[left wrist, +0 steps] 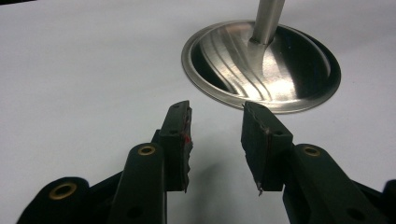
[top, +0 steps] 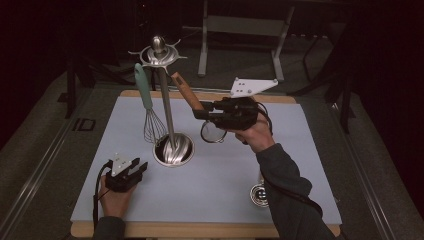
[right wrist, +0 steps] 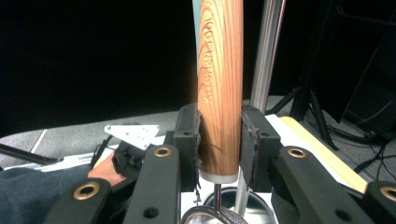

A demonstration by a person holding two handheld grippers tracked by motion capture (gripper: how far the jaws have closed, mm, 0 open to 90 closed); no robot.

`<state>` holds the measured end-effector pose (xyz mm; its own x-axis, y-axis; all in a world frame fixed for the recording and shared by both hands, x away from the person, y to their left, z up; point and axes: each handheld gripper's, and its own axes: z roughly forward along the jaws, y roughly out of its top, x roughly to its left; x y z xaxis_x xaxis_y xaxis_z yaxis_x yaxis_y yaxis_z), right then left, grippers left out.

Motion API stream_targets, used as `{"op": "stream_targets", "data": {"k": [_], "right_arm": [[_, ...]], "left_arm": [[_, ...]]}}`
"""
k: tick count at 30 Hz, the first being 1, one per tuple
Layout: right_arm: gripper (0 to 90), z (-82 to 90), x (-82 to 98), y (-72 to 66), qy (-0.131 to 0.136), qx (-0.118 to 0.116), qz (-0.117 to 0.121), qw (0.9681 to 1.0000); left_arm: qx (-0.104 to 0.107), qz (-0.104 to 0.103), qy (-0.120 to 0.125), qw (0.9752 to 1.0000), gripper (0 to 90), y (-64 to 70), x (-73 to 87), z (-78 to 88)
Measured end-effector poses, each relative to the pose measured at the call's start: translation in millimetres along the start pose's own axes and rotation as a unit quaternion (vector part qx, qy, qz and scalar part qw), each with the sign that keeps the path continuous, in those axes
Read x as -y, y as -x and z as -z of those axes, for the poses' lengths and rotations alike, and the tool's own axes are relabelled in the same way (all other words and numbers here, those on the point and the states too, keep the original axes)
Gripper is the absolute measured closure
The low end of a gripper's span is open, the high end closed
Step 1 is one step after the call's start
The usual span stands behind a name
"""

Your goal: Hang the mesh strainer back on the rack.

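A steel utensil stand (top: 165, 95) rises from a round dished base (top: 173, 150) on the pale mat. From its top ring hangs a whisk with a teal handle (top: 145, 97). My right gripper (top: 198, 112) is shut on the wooden handle (top: 186, 91) of a utensil whose round metal head (top: 213, 132) hangs just above the mat; the handle leans up toward the stand's ring. In the right gripper view the pads press both sides of the handle (right wrist: 219, 70), with the pole (right wrist: 267, 51) close behind. My left gripper (top: 137, 168) rests low, open and with nothing in it, facing the base (left wrist: 261, 65).
A small round metal object (top: 258, 194) lies on the mat (top: 225, 165) beside my right forearm. The wooden table edge (top: 200, 230) runs along the front. Dark stands and frame legs (top: 240, 30) are behind the table.
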<state>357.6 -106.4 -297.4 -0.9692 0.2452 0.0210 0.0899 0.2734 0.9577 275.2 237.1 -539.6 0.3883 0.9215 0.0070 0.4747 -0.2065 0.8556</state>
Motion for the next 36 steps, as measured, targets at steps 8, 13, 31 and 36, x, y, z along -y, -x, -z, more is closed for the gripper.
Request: {"op": "stream_targets", "data": {"k": [8, 13, 31, 36], "right_arm": [[70.6, -6.0, -8.4, -5.0, 0.004, 0.0, 0.008, 1.0], [70.6, -10.3, -10.7, -4.6, 0.0, 0.004, 0.008, 1.0], [70.7, -24.9, -13.7, -2.8, -0.009, 0.026, -0.001, 0.9996], [70.7, -31.2, -12.9, -3.9, -0.014, 0.033, -0.002, 0.9994]], "left_arm": [[0.001, 0.001, -0.001, 1.0, 62.9, -0.1, 0.0, 0.0], [0.0, -0.001, -0.002, 1.0, 62.9, -0.1, -0.1, -0.1], [0.001, 0.0, -0.002, 1.0, 62.9, -0.1, -0.1, 0.0], [0.0, -0.001, -0.001, 1.0, 62.9, -0.2, -0.1, 0.1]]}}
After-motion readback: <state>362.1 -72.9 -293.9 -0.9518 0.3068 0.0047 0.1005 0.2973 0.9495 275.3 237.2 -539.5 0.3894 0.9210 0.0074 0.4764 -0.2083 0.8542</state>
